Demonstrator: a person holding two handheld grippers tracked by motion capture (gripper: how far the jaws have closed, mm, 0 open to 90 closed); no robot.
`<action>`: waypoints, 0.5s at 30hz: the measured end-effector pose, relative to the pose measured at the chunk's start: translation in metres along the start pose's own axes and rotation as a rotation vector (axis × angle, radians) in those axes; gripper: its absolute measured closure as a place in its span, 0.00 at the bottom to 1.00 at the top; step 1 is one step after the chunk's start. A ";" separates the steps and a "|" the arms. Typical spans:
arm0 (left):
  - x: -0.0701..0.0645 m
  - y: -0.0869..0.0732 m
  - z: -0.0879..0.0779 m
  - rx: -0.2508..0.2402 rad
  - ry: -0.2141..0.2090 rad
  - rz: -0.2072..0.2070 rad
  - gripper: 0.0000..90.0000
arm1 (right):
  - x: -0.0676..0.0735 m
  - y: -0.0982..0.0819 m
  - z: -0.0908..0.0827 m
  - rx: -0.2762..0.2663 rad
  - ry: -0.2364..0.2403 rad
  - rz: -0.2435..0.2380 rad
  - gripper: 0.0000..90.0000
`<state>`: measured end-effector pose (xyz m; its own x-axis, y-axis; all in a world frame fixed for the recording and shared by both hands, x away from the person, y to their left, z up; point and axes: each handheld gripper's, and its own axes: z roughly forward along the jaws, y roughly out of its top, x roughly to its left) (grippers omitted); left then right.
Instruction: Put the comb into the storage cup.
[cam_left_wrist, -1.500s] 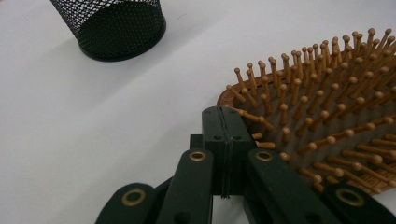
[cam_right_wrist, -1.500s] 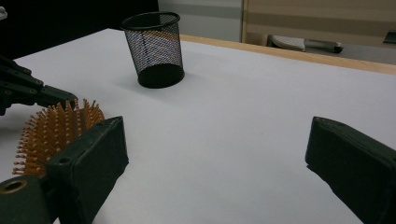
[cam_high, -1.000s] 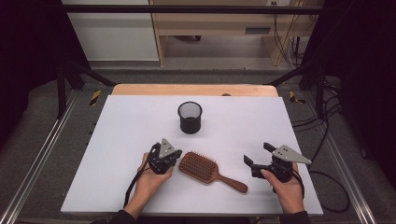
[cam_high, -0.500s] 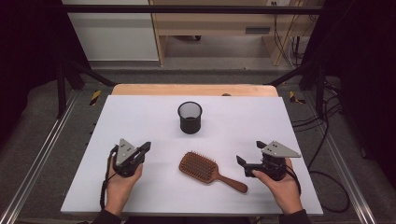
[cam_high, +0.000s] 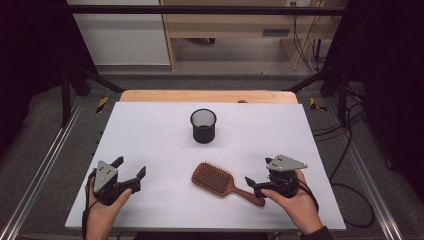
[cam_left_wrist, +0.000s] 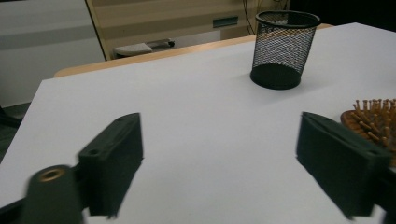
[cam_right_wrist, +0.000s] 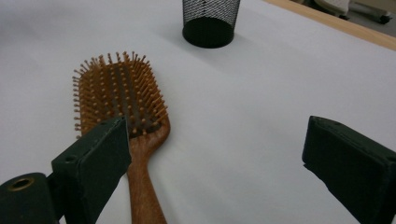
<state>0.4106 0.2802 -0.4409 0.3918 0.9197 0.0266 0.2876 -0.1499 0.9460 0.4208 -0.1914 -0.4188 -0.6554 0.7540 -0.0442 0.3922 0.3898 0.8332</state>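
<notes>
A wooden paddle hairbrush (cam_high: 212, 178) lies bristles up near the front middle of the white table (cam_high: 150, 130), its handle pointing to the front right. My left gripper (cam_high: 130, 167) is at the front left, well apart from the brush. Its jaws have just been opening and stand wide with nothing between them. In the left gripper view (cam_left_wrist: 229, 154) the brush head (cam_left_wrist: 373, 116) lies past the right jaw. My right gripper (cam_high: 257, 172) is open by the handle's end. In the right gripper view (cam_right_wrist: 219, 158) the brush (cam_right_wrist: 116, 98) lies by the left jaw, untouched.
A black mesh cup (cam_high: 203, 126) stands upright behind the brush at the table's middle, also seen ahead of each gripper (cam_left_wrist: 285, 46) (cam_right_wrist: 210, 21). A wooden strip (cam_high: 210, 96) runs along the far edge. Metal rails (cam_high: 45, 165) flank the table.
My left gripper has pulled away from the brush head to the front left, and its jaws have gone from shut to wide. The right gripper has edged slightly left toward the handle.
</notes>
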 end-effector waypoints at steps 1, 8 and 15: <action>0.001 0.000 0.001 -0.007 0.002 -0.013 0.07 | 0.002 0.000 0.001 0.011 0.005 -0.005 0.08; 0.005 -0.002 0.001 -0.034 0.003 -0.004 0.03 | 0.009 0.000 0.008 0.093 0.041 -0.047 0.08; 0.006 -0.002 0.001 -0.039 0.005 0.006 0.03 | 0.013 0.000 0.016 0.175 0.065 -0.096 0.08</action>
<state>0.4136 0.2856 -0.4432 0.3893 0.9205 0.0340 0.2504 -0.1413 0.9578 0.4230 -0.1729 -0.4281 -0.7334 0.6753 -0.0782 0.4283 0.5482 0.7184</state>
